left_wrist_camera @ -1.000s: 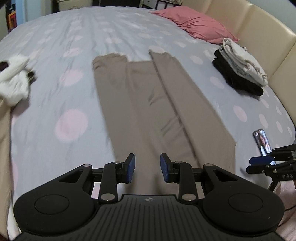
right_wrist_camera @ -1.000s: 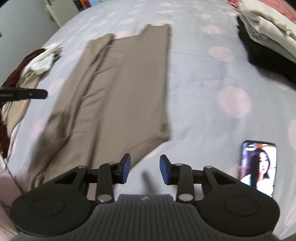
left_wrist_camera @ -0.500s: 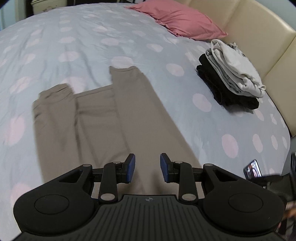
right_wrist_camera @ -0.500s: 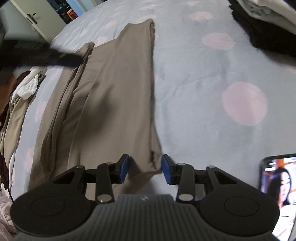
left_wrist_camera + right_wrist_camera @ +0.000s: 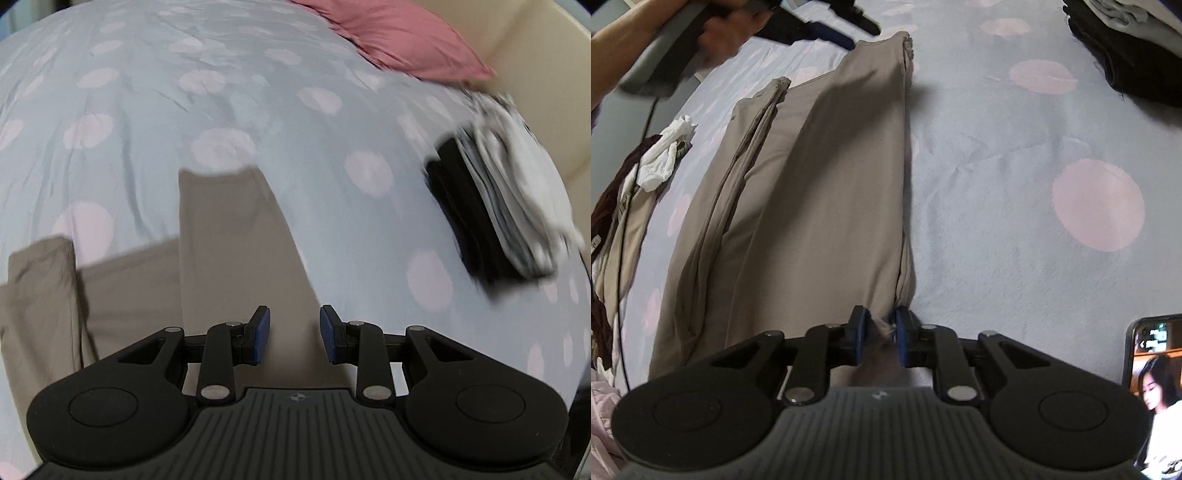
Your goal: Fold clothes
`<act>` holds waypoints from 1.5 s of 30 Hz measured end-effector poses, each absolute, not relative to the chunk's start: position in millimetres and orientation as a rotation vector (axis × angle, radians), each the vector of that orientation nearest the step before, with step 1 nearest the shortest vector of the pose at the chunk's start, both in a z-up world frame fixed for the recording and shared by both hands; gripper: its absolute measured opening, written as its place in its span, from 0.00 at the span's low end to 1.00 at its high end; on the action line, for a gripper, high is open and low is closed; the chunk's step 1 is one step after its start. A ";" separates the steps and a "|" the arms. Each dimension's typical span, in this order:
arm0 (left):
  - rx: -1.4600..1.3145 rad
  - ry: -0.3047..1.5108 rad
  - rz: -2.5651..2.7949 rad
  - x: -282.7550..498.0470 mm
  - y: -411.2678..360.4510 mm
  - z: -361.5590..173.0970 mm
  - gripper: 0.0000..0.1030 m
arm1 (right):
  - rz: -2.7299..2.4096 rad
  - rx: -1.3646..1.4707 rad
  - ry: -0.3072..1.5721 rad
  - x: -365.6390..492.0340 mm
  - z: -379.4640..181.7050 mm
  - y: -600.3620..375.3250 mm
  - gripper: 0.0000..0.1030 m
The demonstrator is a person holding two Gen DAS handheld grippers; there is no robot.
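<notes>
Taupe trousers (image 5: 820,206) lie flat on the dotted bedsheet, legs stretching away. My right gripper (image 5: 881,332) is shut on the near right corner of the trousers at the bed surface. In the left wrist view the trousers (image 5: 225,251) show a leg end ahead. My left gripper (image 5: 294,334) is open and empty, held above that leg. The left gripper also shows in the right wrist view (image 5: 827,26), held by a hand over the trousers' far end.
A stack of folded black and pale clothes (image 5: 509,206) lies at the right near the cream headboard. A pink pillow (image 5: 402,37) lies behind. A phone (image 5: 1154,384) with a lit screen lies near right. A heap of unfolded clothes (image 5: 631,184) lies at the left bed edge.
My right gripper has closed on the trousers' near corner. My left gripper has moved forward along the trousers towards the far leg ends, staying open.
</notes>
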State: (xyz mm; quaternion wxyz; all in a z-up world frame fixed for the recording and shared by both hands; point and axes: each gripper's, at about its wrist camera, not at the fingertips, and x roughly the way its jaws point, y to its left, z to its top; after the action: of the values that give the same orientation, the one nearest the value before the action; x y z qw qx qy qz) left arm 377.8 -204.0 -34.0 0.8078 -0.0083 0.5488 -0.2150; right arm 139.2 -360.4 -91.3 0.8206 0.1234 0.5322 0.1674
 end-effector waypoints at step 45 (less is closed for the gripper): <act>-0.333 1.095 -0.419 441.0 -79.7 -41.0 0.02 | 0.550 0.214 1.083 129.8 -29.9 -254.8 0.10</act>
State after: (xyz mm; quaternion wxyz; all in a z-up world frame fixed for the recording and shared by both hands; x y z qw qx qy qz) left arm 441.0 -79.7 -41.0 0.8200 -0.1565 0.5142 -0.1967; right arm 129.8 -254.8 -29.9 0.8159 0.1004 0.5076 0.2578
